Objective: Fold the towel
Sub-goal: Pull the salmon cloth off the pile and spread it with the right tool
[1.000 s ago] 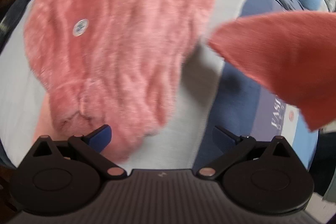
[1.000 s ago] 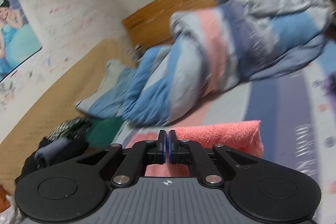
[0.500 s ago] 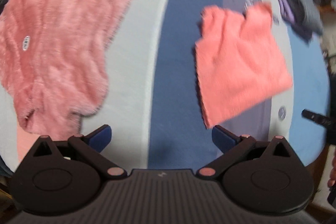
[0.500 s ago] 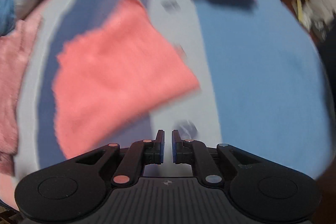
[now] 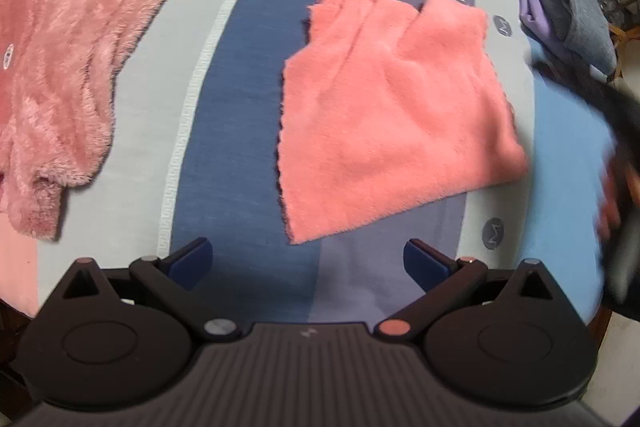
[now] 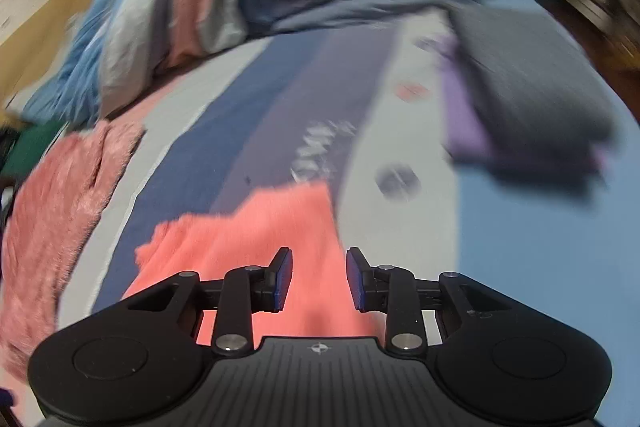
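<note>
The striped bedsheet [image 5: 224, 131] fills our view, and the towel [image 5: 396, 123] now lies loose on its dark blue and purple bands; a second ago it dangled from our right gripper [image 6: 319, 279], which has since let go. Left of the towel sprawls the fluffy pink garment [image 5: 68, 39], well apart from it. Right of the towel sits the grey and purple folded pile [image 5: 564, 15], near its far corner but not touching. The towel's far edge is notched and rumpled, its near corner points toward us, and bare sheet rings it on every side. Our left gripper [image 5: 308, 261] hangs above the sheet just short of the towel's near corner, jaws spread wide, empty. Our right gripper hovers over the towel, jaws partly apart, holding nothing.
</note>
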A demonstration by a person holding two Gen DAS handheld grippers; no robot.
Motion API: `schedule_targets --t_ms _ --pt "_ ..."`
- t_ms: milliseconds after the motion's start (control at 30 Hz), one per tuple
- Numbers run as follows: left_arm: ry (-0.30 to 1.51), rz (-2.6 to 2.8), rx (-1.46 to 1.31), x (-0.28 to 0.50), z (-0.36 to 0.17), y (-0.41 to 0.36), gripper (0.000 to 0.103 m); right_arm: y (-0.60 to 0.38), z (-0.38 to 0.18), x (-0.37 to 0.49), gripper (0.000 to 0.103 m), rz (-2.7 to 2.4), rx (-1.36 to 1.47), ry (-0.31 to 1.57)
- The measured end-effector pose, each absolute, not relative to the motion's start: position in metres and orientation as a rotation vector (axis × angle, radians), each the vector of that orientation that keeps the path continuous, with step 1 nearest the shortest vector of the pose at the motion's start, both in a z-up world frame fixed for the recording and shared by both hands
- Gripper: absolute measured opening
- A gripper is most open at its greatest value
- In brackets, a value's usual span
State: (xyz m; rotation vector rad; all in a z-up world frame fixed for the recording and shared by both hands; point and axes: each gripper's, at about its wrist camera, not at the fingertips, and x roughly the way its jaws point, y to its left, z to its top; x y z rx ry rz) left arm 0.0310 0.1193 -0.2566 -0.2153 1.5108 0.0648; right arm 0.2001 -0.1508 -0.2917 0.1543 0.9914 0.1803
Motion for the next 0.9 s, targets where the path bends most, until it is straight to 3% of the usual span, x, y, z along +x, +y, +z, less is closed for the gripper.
schedule_targets --t_ms 233,267,300,733,900 --pt "1.52 0.062 -0.202 0.03 -0.265 0.123 0.103 -0.153 -0.337 0.288 0.033 0.237 0.232 1.083" --pt "1.522 0.061 -0.201 0.03 -0.266 0.123 0.103 -0.153 -0.34 0.291 0.024 0.238 0.236 1.097" --pt "1.524 0.059 -0.201 0.03 -0.267 0.124 0.103 -0.152 -0.34 0.29 0.002 0.243 0.233 1.098" --pt "1.552 0.04 -0.201 0.031 -0.281 0.129 0.103 -0.134 -0.275 0.186 0.003 0.537 0.152 0.998" --pt "1.57 0.029 -0.212 0.023 -0.284 0.134 0.103 -0.109 -0.272 0.109 0.003 0.682 0.061 1.094"
